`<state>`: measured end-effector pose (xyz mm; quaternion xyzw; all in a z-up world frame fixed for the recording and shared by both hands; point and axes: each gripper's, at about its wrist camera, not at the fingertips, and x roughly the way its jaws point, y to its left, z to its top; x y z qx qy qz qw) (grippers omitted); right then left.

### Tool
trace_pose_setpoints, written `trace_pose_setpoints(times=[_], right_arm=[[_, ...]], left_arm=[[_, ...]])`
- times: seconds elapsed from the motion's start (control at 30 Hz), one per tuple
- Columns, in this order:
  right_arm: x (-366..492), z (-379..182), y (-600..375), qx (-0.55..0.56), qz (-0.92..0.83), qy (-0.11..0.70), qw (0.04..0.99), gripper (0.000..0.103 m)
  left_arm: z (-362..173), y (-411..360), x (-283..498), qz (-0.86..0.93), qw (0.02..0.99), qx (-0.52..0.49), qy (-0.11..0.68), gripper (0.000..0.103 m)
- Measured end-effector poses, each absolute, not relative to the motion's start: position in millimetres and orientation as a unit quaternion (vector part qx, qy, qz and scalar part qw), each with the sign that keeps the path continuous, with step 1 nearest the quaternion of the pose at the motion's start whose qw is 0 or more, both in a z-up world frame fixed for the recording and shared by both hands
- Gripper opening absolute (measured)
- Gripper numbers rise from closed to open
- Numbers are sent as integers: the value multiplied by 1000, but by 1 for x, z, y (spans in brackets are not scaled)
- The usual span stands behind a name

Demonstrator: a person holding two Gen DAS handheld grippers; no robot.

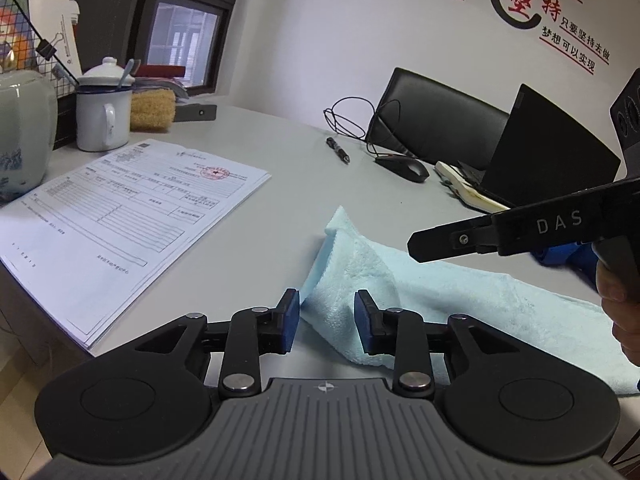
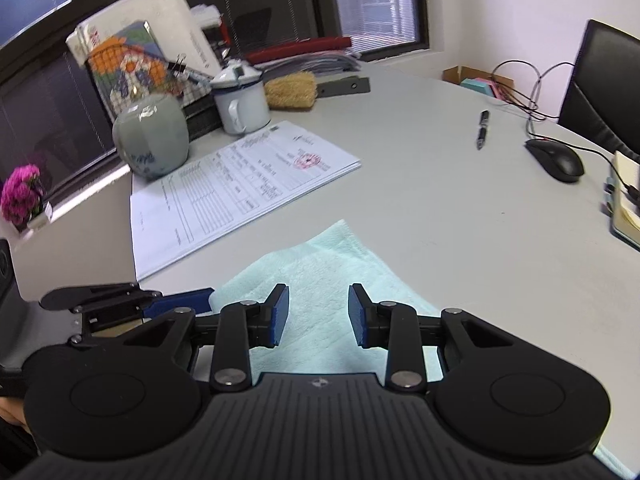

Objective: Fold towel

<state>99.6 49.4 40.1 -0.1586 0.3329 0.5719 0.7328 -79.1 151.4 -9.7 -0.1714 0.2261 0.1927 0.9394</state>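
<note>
A light blue towel (image 1: 440, 292) lies on the grey desk (image 1: 280, 168), one corner pointing away and a raised fold near me. My left gripper (image 1: 328, 322) is open, and that raised fold stands between its blue pads without being pinched. Seen from the right wrist, the towel (image 2: 332, 264) spreads flat under my right gripper (image 2: 318, 314), which is open just above it and holds nothing. The right gripper (image 1: 416, 245) also shows from the side in the left wrist view, hovering over the towel's middle. The left gripper (image 2: 196, 300) reaches the towel's left edge in the right wrist view.
A stack of printed papers (image 1: 132, 208) lies left of the towel. Behind it are a white enamel mug (image 1: 102, 116), a ceramic jar (image 1: 20, 132) and a brush (image 1: 154, 110). A pen (image 1: 338, 150), a wired mouse (image 1: 402, 166), a notebook (image 1: 468, 190) and a laptop (image 1: 552, 160) sit farther right.
</note>
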Motion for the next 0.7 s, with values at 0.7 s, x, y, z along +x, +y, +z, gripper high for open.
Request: trace_pose_setpoints(times=[0.7], right_arm=[[75, 1, 86, -259, 574, 293, 720, 33]], left_arm=[[-16, 169, -86, 188, 930, -193, 249, 27]])
